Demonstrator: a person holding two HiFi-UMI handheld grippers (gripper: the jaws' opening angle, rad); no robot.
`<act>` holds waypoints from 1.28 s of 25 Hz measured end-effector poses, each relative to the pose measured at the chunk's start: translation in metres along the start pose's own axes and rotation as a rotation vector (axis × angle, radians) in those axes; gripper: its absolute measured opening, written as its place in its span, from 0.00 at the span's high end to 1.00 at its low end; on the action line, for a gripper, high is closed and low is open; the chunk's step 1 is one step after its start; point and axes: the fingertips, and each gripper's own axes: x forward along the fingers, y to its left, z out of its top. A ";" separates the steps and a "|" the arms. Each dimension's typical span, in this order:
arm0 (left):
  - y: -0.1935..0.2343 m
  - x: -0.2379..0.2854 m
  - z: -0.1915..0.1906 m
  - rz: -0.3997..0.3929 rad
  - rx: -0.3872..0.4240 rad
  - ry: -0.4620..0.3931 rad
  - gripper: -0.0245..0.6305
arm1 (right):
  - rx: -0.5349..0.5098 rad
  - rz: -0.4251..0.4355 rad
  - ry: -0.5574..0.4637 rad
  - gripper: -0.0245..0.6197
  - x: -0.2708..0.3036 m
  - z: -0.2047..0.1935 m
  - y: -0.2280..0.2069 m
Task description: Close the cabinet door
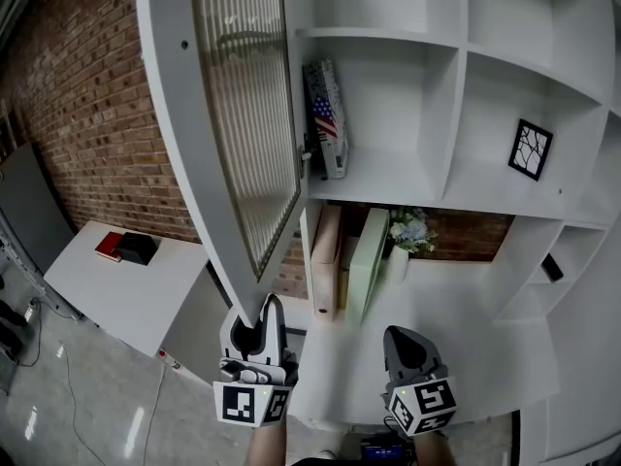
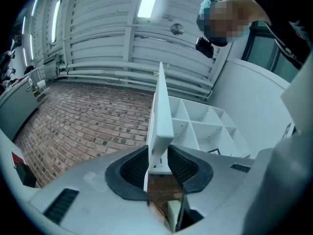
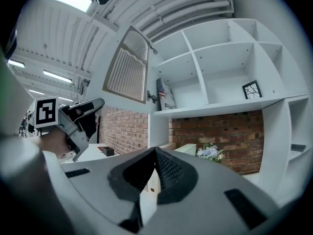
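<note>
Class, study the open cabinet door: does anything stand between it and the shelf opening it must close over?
Nothing visible does. The cabinet door has only open air ahead of it; the flag-printed book stands inside the compartment, seemingly behind its front edge.

- The cabinet door point(image 1: 184, 134) has a smooth, white, painted-looking frame with a faint sheen; its panel point(image 1: 247, 115) is ribbed, translucent glass.
- Behind the door, the brick wall point(image 1: 87, 105) is rough, matt and reddish-brown.
- Right of the door, the shelving point(image 1: 456, 115) is smooth matt white.
- Below the door, the floor point(image 1: 68, 406) is glossy grey.
- At the door's lower corner, the left gripper point(image 2: 157, 153) has black, ribbed, matt pads point(image 2: 133, 168) and a smooth grey plastic shell.
</note>
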 end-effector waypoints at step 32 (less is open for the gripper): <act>-0.052 0.006 -0.014 -0.082 0.104 0.092 0.82 | -0.001 -0.023 -0.020 0.96 -0.013 0.007 0.004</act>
